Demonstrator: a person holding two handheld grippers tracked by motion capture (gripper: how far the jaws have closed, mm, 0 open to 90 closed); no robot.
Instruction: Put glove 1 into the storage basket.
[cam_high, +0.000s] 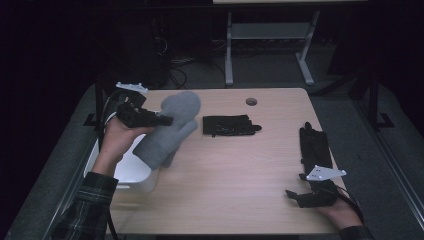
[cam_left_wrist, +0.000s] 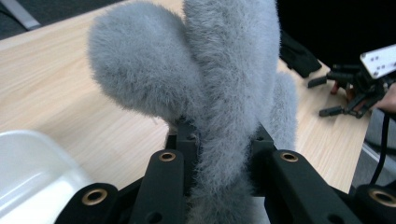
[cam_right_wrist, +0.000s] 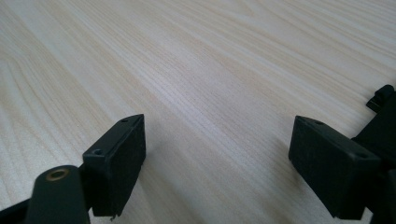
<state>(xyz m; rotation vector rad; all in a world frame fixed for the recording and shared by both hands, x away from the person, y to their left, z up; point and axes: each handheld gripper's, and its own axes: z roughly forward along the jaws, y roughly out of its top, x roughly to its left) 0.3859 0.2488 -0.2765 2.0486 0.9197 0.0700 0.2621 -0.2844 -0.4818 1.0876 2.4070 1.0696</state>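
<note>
1. The fluffy grey fleece mitten (cam_high: 172, 129) hung above the desk's (cam_high: 235, 175) left side, beside a white plastic bin (cam_high: 132, 175).
2. Left gripper (cam_high: 150, 119) jaws pinched it.
3. It looked soft, light, floppy; gripping near the cuff seemed best.
4. Right gripper (cam_high: 296, 196) jaws stood wide, empty.

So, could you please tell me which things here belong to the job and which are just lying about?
In the job: grey mitten, left tool gripping it, white bin.
Lying about: black glove mid-table, black glove at right, open right tool.

fuzzy grey mitten (cam_left_wrist: 224, 88), matt wood table (cam_high: 240, 165)
</note>
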